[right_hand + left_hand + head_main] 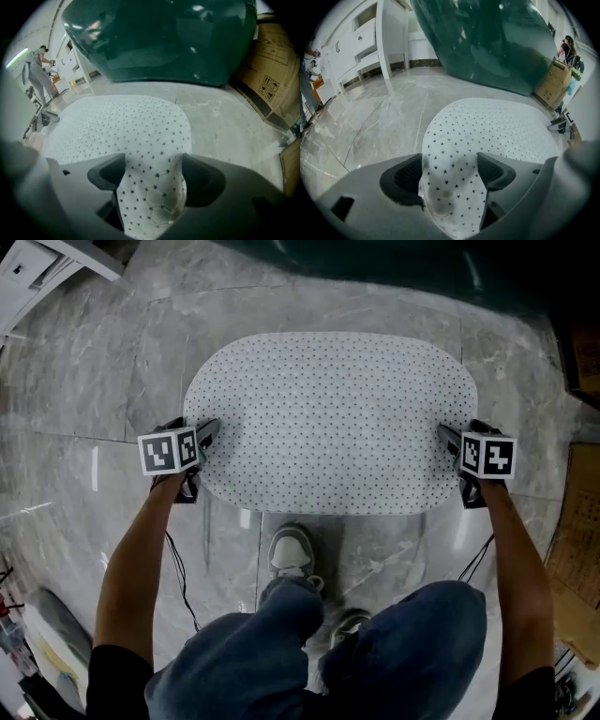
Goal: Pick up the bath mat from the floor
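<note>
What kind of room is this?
Probably a bathroom, or a mock-up of one. There's a spotted bath mat on a grey marble-tile floor, next to what looks like a big dark green tub, with white cabinets nearby. Cardboard boxes hint that it isn't a lived-in home.

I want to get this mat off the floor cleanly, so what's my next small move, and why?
Probably lift both together, evenly: the left hand-held gripper and the right hand-held gripper each pinch a near corner of the white oval dotted fabric bath mat, whose rest lies flat on the grey marble floor.
</note>
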Available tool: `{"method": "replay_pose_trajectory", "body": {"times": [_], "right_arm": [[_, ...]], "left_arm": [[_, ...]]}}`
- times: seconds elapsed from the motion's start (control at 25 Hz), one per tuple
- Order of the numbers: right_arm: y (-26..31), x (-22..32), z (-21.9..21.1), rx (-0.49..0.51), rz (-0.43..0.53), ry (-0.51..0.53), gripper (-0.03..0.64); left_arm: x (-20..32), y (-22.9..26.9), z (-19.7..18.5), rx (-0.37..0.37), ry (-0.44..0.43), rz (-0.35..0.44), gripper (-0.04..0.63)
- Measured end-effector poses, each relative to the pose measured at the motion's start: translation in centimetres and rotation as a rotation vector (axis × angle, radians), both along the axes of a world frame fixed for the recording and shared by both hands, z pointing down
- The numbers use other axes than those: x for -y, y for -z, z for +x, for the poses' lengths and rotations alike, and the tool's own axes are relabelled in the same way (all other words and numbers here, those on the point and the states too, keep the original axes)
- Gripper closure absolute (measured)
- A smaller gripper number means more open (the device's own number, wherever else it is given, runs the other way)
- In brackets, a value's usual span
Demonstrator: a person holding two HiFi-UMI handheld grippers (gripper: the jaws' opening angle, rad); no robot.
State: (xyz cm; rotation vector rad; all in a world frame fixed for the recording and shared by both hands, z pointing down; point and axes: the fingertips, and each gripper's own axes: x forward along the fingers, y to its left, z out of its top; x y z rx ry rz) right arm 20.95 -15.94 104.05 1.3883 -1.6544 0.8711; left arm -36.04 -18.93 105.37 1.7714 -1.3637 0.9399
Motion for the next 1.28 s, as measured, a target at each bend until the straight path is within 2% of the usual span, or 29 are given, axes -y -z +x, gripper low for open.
{"method": "replay_pose_trajectory", "body": {"times": [0.32, 0.56, 0.84, 0.92, 1.0, 1.04, 1.16, 1.28], "right_arm": [[-0.2, -0.2, -0.9, 0.008, 0.001, 0.019, 0.359], [-0.3, -0.4, -1.5, 0.017, -0.025, 0.030, 0.428], [0.0, -0.5, -2.3, 0.019, -0.010, 0.029, 0.502], [-0.1, -0.6, -2.9, 0.026, -0.007, 0.045, 0.540], [0.0, -0.6, -3.3, 0.035, -0.008, 0.058, 0.566], [0.1, -0.5, -3.3, 0.042, -0.010, 0.059, 0.574], [0.3, -0.5, -3.4, 0.056, -0.009, 0.064, 0.584], [0.6, -0.6, -3.5, 0.070, 0.000, 0.064, 0.589]], "left_arm": [[-0.5, 0.1, 1.0, 0.009, -0.003, -0.010, 0.293], [-0.8, 0.4, 2.8, 0.026, -0.020, -0.011, 0.430], [-0.6, 0.4, 3.0, 0.020, -0.025, -0.028, 0.456], [-0.8, 0.4, 3.1, 0.021, -0.038, -0.041, 0.467], [-0.8, 0.4, 3.8, 0.010, -0.058, -0.064, 0.513], [-0.8, 0.4, 4.1, 0.009, -0.066, -0.074, 0.558], [-0.7, 0.5, 4.4, 0.019, -0.065, -0.075, 0.561], [-0.8, 0.7, 4.5, -0.001, -0.053, -0.082, 0.565]]}}
